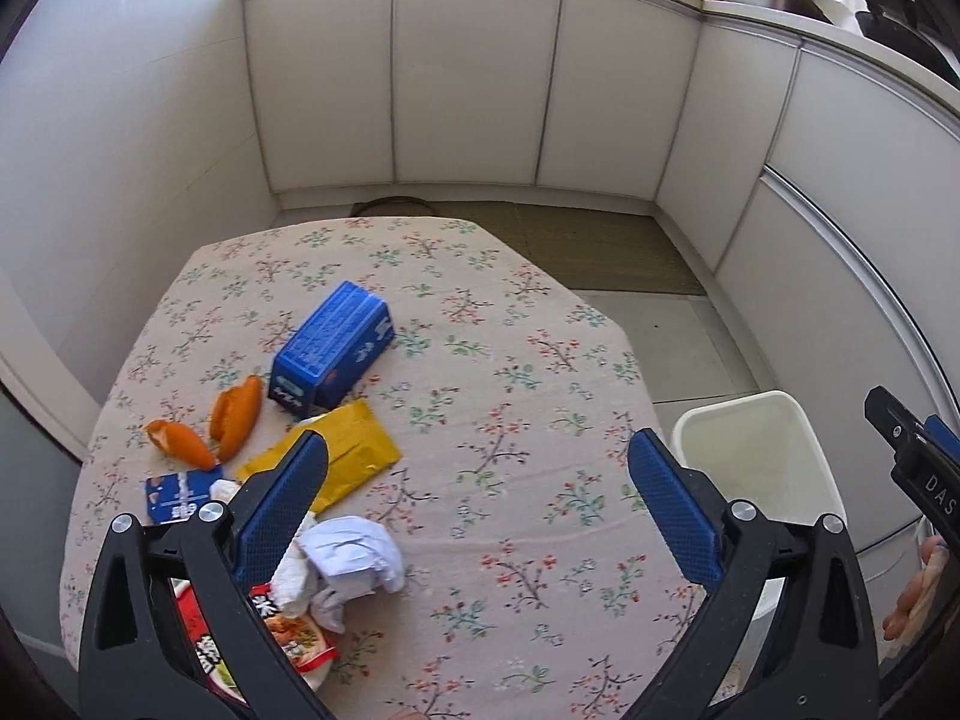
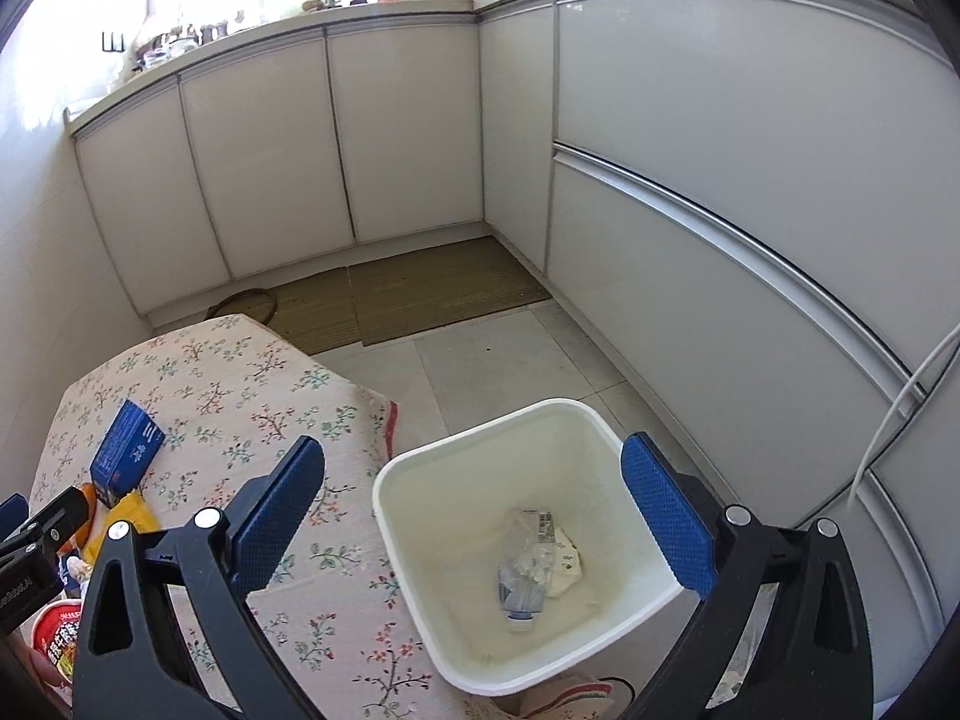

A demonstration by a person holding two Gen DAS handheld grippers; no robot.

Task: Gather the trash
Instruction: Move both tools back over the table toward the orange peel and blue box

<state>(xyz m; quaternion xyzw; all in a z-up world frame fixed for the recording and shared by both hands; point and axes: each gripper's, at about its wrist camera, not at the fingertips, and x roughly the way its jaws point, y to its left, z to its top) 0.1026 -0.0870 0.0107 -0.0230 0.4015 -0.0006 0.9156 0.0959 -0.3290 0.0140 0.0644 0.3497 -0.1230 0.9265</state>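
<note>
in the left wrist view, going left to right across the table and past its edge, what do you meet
orange peel pieces → blue box → crumpled white paper → bare floral tablecloth → white trash bin beside the table → right gripper at the frame edge

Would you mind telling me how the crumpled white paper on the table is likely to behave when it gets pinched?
The crumpled white paper looks loosely wadded, so it probably weighs little and squashes easily. Its loose folds may spring back or slide across the tablecloth if nudged.
</note>
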